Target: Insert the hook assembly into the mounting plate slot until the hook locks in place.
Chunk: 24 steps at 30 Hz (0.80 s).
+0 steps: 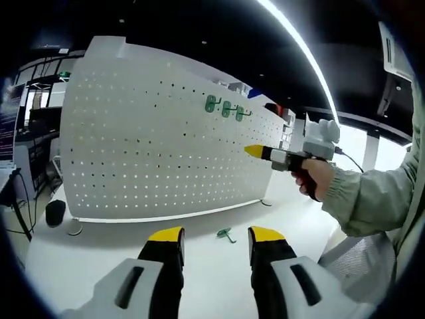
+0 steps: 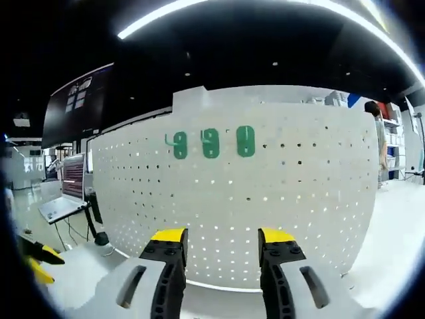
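Both the left tongs [image 1: 216,242] and right tongs [image 2: 222,244] were held wide and empty, while a green hook [image 1: 226,234] was left on the white counter [image 1: 93,259] before the pegboard [image 1: 159,146] carrying three green hooks [image 2: 210,143].

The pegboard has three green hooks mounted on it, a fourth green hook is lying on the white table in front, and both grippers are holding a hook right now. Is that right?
Not quite: neither gripper holds anything. In the left gripper view the left gripper is open and empty above the loose hook on the table; in the right gripper view the right gripper is open and empty too. Three hooks do hang on the pegboard.
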Tool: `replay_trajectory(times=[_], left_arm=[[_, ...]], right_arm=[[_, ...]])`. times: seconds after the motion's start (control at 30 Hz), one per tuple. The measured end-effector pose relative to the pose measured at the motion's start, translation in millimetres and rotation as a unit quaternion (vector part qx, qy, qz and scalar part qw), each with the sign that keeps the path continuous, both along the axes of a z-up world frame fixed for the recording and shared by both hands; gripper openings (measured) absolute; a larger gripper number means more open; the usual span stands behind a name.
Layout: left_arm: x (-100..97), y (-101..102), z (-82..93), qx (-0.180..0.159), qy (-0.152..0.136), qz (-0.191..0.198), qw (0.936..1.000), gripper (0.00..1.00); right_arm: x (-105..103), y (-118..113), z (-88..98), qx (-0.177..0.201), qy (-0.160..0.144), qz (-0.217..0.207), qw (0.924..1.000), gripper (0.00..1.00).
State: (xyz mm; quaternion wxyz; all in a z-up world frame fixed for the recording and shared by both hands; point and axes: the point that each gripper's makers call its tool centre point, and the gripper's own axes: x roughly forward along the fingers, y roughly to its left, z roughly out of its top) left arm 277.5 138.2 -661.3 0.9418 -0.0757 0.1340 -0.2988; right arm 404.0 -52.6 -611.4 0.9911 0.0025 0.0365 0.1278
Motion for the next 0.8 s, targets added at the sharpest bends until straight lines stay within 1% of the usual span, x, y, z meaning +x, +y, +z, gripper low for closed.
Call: replay_trajectory(times=[0.07, 0.1, 0.3, 0.43, 0.47, 0.67, 0.8], left_arm=[[-2.7, 1.7, -0.1, 0.001, -0.001, 0.001, 1.0000, 0.40], [-4.5, 2.7, -0.6, 0.003, -0.001, 0.001, 1.0000, 0.40], [-13.3, 6.2, -5.5, 0.016, -0.001, 0.000, 0.9999, 0.40], [-15.4, 9.2, -6.4, 0.020, -0.001, 0.001, 0.9998, 0.40], [-15.6, 9.6, -6.5, 0.020, -0.001, 0.001, 0.9998, 0.40], [-17.8, 7.8, -9.4, 0.029, 0.000, -0.003, 0.9996, 0.40], [-19.4, 5.1, -11.6, 0.042, 0.001, -0.008, 0.9991, 0.40]], right_arm=[[-12.1, 3.7, -7.5, -0.003, 0.012, 0.007, 0.9999, 0.41], [-19.5, 5.6, -11.8, -0.010, 0.019, 0.012, 0.9997, 0.42], [-54.4, 14.3, -24.2, -0.032, 0.042, 0.037, 0.9979, 0.43], [-76.1, 14.6, -28.6, -0.034, 0.050, 0.043, 0.9972, 0.43], [-78.3, 14.6, -29.3, -0.035, 0.051, 0.044, 0.9971, 0.44], [-104.6, 9.9, -45.5, -0.028, 0.081, 0.047, 0.9952, 0.45], [-116.8, 8.5, -54.5, -0.023, 0.098, 0.053, 0.9935, 0.45]])
